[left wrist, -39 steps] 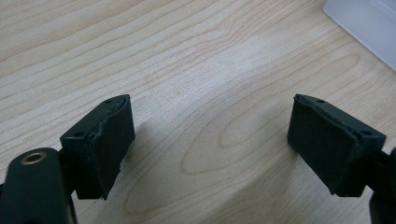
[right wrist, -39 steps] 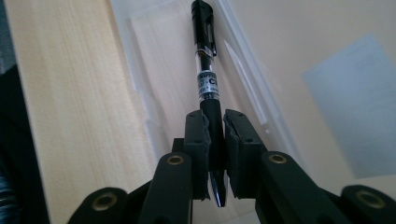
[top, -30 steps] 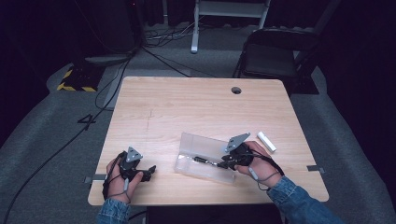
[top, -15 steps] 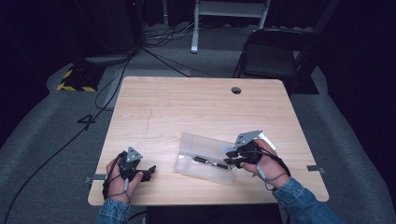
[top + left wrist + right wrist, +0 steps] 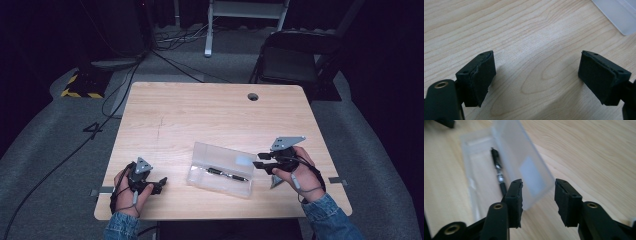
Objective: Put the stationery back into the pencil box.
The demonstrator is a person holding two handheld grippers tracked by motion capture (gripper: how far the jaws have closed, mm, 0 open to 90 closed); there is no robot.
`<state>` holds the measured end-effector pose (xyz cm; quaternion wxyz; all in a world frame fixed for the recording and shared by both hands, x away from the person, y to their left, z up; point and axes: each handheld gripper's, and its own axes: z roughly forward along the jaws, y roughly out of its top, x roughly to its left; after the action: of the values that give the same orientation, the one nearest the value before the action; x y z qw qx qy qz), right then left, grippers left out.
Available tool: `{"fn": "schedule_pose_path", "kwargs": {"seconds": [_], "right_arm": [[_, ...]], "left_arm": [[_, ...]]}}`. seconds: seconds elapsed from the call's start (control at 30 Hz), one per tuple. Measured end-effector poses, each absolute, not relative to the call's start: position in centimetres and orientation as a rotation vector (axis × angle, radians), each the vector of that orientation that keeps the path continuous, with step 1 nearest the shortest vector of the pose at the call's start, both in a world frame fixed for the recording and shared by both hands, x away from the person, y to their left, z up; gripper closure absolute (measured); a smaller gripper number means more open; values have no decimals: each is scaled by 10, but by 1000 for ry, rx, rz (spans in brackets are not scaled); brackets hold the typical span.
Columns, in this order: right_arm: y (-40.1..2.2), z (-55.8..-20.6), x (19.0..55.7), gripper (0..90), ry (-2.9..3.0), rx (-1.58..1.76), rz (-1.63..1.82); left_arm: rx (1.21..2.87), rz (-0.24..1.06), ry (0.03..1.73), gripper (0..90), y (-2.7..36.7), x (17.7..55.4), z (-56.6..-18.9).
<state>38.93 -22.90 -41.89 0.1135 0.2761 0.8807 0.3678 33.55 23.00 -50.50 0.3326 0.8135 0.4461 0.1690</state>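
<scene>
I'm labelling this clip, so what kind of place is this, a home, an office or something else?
Probably a recording studio or lab, not a home: a lone wooden table on grey carpet against dark surroundings, cables across the floor, a hazard-striped block, and a folding chair.

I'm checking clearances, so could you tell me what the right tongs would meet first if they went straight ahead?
Probably the raised lid of the clear case: the open right tongs point at its near corner, with the pen lying beside it inside. Depth is hard to judge.
</scene>
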Motion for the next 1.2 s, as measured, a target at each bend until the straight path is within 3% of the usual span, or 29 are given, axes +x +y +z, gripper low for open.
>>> {"fn": "schedule_pose_path", "kwargs": {"seconds": [0.4, 0.9, 1.2], "right_arm": [[-281, -428, 410, 541, 2419, 1065, 1044], [-299, -450, 413, 497, 2445, 1145, 974], [-302, -454, 406, 425, 2539, 1126, 1011]], "left_arm": [[2125, 440, 1167, 148, 230, 336, -505], [2125, 440, 1167, 148, 230, 336, -505], [2125, 440, 1167, 148, 230, 336, -505]]}}
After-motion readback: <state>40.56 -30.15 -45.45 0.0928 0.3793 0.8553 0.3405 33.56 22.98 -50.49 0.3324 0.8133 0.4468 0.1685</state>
